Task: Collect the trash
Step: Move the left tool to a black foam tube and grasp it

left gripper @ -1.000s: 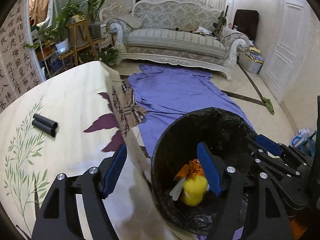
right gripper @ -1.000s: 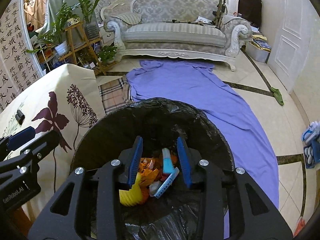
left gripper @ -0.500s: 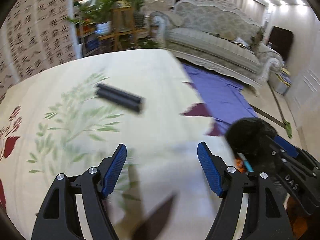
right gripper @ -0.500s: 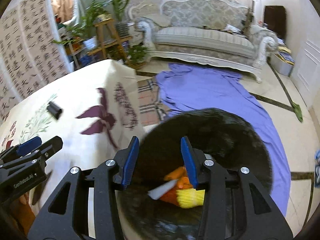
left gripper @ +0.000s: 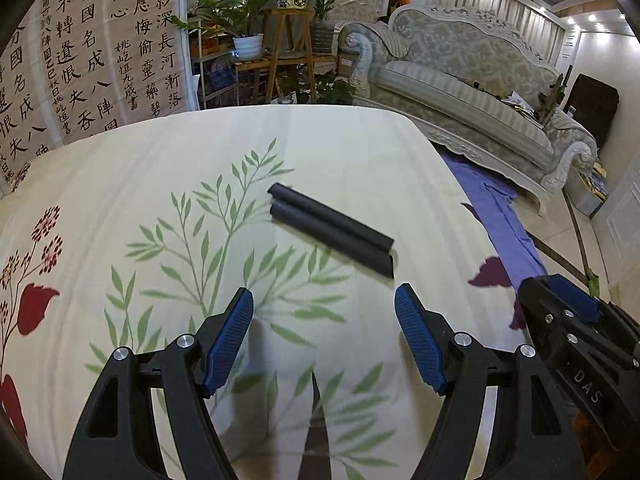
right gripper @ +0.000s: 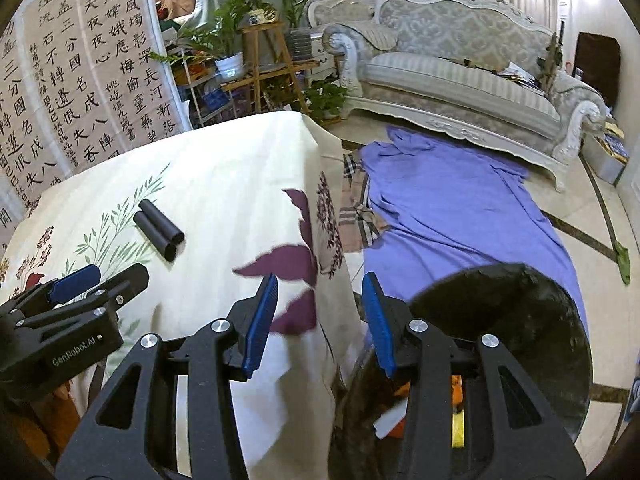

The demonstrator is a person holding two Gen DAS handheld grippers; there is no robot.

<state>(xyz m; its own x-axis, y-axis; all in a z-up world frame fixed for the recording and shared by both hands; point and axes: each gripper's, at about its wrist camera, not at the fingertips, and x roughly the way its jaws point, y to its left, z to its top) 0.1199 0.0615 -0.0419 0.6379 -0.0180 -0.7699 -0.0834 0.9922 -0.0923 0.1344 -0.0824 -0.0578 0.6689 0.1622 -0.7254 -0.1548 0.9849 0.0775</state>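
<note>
A pair of black tubes lies side by side on the floral cream tablecloth. My left gripper is open and empty, hovering just short of the tubes. The tubes also show in the right wrist view. My right gripper is open and empty above the table's edge, beside the black-lined trash bin. The bin holds orange, yellow and white trash. The left gripper shows at the left of the right wrist view, and the right gripper at the right of the left wrist view.
A purple cloth covers the floor beyond the bin, with a plaid cloth beside it. An ornate sofa stands at the back. Plant stands and a calligraphy screen stand behind the table.
Both grippers swung left, away from over the bin. My left gripper now faces the tubes on the table; my right gripper has moved to the table's edge. Both stayed open.
</note>
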